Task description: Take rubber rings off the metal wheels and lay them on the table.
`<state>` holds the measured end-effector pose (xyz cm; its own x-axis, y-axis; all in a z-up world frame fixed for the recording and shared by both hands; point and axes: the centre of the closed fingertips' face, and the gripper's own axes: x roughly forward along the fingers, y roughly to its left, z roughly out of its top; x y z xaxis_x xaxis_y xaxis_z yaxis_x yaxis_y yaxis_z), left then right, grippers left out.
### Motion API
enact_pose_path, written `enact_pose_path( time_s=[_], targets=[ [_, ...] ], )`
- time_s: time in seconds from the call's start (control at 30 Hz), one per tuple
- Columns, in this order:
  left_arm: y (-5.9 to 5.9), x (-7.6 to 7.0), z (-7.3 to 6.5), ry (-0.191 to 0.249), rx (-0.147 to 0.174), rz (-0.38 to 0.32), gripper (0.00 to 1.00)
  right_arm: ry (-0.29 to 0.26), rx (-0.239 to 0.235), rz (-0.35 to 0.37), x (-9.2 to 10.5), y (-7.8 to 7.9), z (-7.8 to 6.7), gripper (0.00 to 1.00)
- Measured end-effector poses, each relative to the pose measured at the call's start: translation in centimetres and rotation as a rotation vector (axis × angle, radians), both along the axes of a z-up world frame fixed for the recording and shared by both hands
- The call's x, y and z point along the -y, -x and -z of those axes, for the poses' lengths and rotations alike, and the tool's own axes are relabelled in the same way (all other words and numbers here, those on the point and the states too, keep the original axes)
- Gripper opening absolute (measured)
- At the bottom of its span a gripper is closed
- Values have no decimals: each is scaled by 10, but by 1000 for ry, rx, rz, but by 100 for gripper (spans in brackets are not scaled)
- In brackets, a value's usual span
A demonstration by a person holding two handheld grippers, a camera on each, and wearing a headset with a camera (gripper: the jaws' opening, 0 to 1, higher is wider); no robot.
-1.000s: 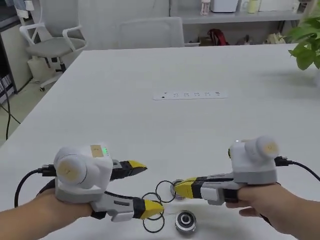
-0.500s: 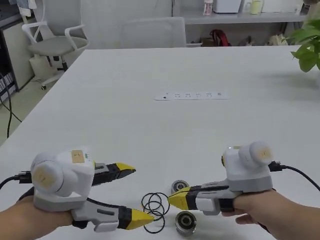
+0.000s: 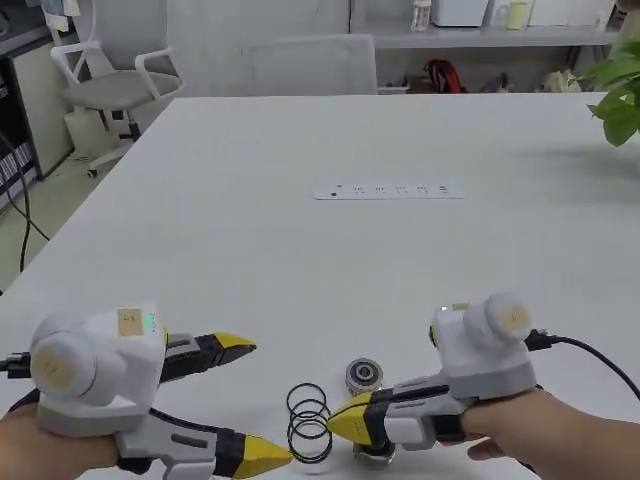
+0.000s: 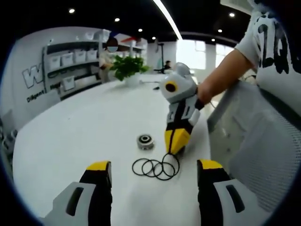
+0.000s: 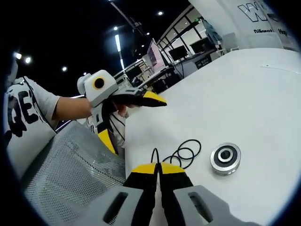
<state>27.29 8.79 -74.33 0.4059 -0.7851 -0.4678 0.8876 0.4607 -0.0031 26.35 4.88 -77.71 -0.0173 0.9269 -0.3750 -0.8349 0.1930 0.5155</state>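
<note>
Several thin black rubber rings [image 3: 308,417] lie overlapping on the white table [image 3: 330,260]. One bare metal wheel [image 3: 364,375] lies flat just beyond them. A second wheel [image 3: 372,456] is mostly hidden under my right gripper [image 3: 343,421]. The right gripper [image 5: 157,167] is shut, and a thin black ring [image 5: 154,154] loops up from its tips beside the other rings [image 5: 187,151] and the wheel [image 5: 225,158]. My left gripper [image 3: 250,400] is open to the left of the rings. In its own view the left gripper [image 4: 154,165] frames the rings [image 4: 141,167], the wheel [image 4: 146,141] and the right gripper [image 4: 176,140].
A white power strip [image 3: 388,191] lies mid-table. Office chairs [image 3: 110,85] stand beyond the far edge, and a plant [image 3: 618,95] is at the far right. A cable [image 3: 590,355] trails from the right gripper. A mesh chair back [image 5: 70,174] is close to the near table edge.
My right gripper has drawn back from the far wheel toward the near edge, staying shut. My left gripper has pulled back leftward from the rings, still open. The head camera tilted slightly.
</note>
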Motion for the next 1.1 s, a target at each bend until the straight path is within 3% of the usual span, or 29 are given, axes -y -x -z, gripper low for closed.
enact_pose_path(
  time_s=[0.3,0.6,1.1],
  targets=[
    [7,-4,3,-14,-9,-3,75,39,23,-49,-2,10,9,0],
    [12,-5,5,-25,-16,-2,75,97,112,-95,-2,14,16,0],
    [18,-6,7,-35,-23,-1,75,133,172,-112,2,13,15,7]
  ],
)
